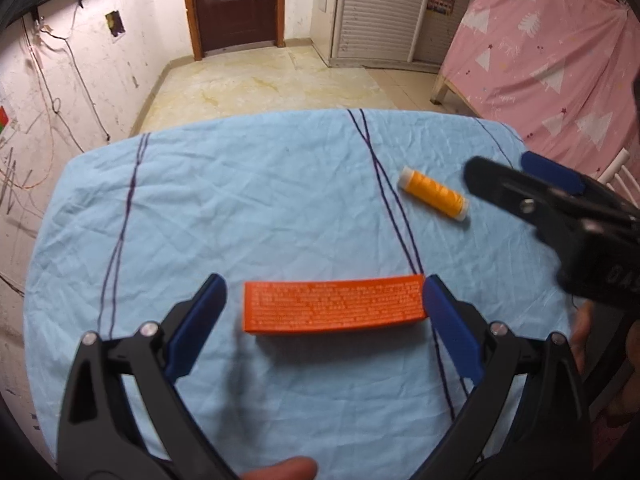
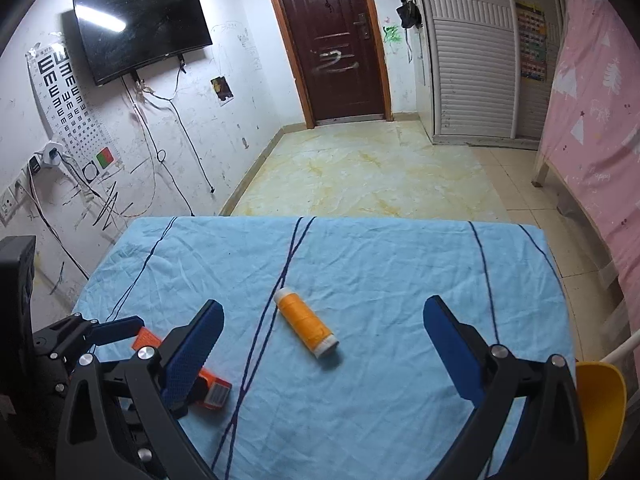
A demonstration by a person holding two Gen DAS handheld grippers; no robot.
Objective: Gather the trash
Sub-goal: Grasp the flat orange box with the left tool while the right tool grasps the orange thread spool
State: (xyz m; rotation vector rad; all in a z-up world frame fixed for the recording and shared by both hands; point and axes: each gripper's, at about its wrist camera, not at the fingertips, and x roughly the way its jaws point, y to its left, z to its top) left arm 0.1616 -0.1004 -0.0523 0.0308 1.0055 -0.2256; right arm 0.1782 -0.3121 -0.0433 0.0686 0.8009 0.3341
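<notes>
Each hand-held gripper has black plastic arms, silver screws and 2 blue ribbed fingers.

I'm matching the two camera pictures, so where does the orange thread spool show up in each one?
Left wrist view: thread spool at right of centre, beyond the orange box.
Right wrist view: spool at centre, between the open gripper fingers.
Shared landmark: the brown door.

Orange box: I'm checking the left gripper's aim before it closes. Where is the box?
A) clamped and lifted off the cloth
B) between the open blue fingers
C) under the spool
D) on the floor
B: the orange box lies flat on the blue cloth, between the left gripper's spread fingers.
</notes>
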